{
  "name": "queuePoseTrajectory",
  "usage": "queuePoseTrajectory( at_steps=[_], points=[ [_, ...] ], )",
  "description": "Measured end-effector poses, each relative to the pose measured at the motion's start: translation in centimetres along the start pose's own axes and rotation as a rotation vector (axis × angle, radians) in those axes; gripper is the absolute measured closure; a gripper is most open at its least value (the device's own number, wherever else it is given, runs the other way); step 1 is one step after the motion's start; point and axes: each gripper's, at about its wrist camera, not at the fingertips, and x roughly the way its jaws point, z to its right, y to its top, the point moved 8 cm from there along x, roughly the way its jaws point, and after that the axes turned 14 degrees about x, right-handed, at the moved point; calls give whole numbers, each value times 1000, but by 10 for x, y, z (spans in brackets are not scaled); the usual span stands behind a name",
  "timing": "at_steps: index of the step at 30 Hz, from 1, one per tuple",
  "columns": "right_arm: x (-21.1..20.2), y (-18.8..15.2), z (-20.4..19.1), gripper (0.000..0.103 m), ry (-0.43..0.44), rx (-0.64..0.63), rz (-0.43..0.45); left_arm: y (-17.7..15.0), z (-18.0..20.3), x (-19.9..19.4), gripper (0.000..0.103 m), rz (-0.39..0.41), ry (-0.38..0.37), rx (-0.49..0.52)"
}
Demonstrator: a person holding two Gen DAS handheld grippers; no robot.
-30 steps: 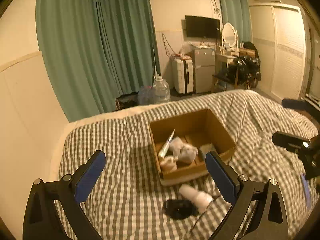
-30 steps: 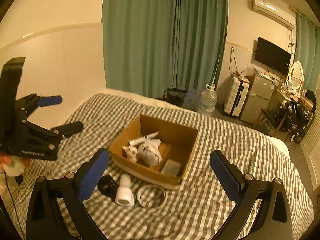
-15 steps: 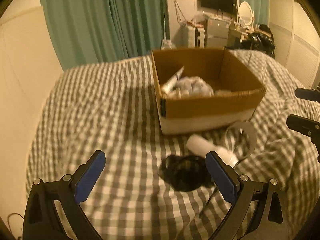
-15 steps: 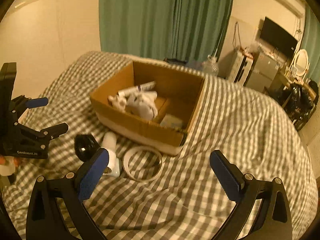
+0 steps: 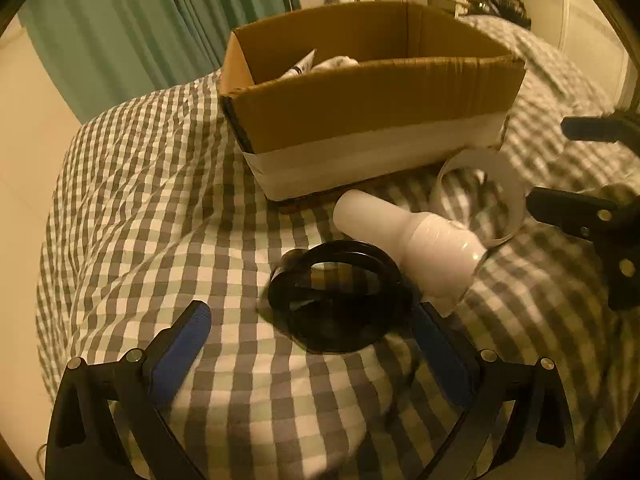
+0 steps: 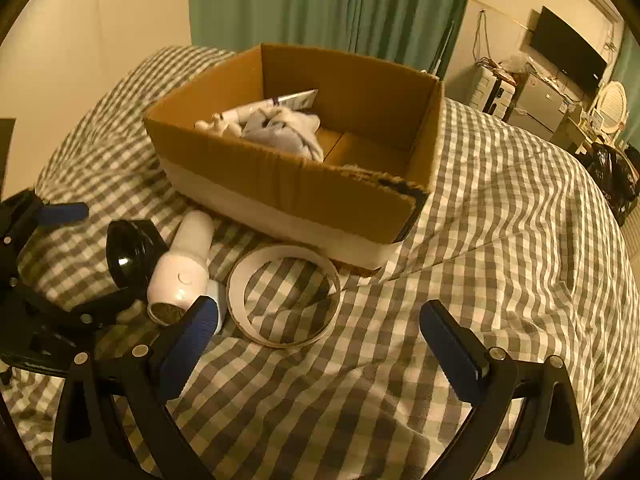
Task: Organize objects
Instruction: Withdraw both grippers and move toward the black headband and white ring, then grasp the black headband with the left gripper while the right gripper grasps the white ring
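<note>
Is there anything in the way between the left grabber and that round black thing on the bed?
Nothing visible is. The left gripper is open, and the round black object lies on the checked bedcover right ahead of its fingers. The white hair dryer lies against it on the far right side.

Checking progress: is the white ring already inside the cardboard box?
No, the white ring lies on the checked bedspread just outside the cardboard box.

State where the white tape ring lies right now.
In the right wrist view, the white tape ring lies flat on the checked bedspread, before the cardboard box, beside the white dryer.
</note>
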Motion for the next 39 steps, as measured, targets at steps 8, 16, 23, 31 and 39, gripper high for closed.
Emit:
queuePoseTrajectory(
  at_steps=[8,16,23,31,39],
  points=[
    [11,-8,0,2,22,22,-61,4,4,18,0,-31,-66,-44],
    [19,-13,-3,2,18,25,-97,6,9,27,22,-20,-132,-69],
    [24,-16,-9,2,12,2,-106,-2,-7,8,22,22,-88,-142],
    [48,-27,-24,5,-36,-88,-191,-15,-30,-9,22,64,-96,-241],
    [72,-24,-26,21,-38,-58,-256,-10,-24,-9,22,58,-98,-219]
  ],
)
